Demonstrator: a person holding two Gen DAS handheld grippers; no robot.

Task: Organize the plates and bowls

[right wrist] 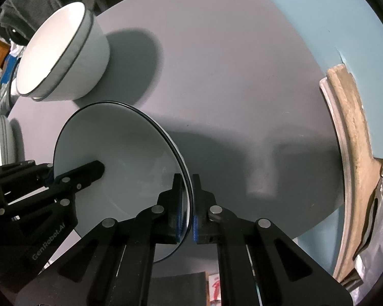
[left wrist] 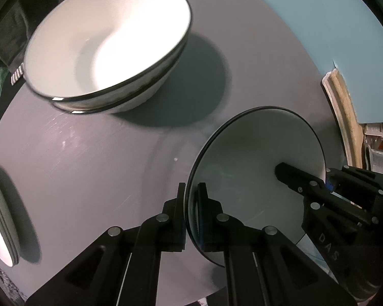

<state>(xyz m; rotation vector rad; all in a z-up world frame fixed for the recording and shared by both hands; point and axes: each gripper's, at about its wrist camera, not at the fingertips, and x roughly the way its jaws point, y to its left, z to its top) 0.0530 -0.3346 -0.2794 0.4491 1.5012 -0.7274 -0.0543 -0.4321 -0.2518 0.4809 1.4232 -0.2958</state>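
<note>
Both grippers gripped the same plate (left wrist: 255,168) by opposite edges. The left gripper (left wrist: 191,214) had its two fingers clamped on the plate's rim, one finger on each face; the rim ran straight between them. The right gripper (right wrist: 189,204) was clamped the same way on the other side of the rim, blue pads pressed to the plate.

In the left wrist view the right gripper came in from the lower right, one finger lying across the plate's white face. In the right wrist view the left gripper (right wrist: 51,176) came in from the lower left, likewise with a finger over the plate (right wrist: 120,158) face.

The plate was white with a thin dark rim line. It looked tilted above the grey round table (left wrist: 89,158); whether its lower edge touched the table could not be told.

Two white bowls (left wrist: 109,46) sat nested, one inside the other, toward the far left of the table, well apart from the plate; both had dark rim lines. The right wrist view showed the same bowls (right wrist: 63,56) beyond the plate.

A stack of plates (left wrist: 0,219) sat at the left edge of the table, partly cut off by the frame, also seen small in the right wrist view (right wrist: 1,140).

A light blue wall (right wrist: 306,12) stood behind the table, and a worn wooden trim piece (right wrist: 349,132) ran along the right.
</note>
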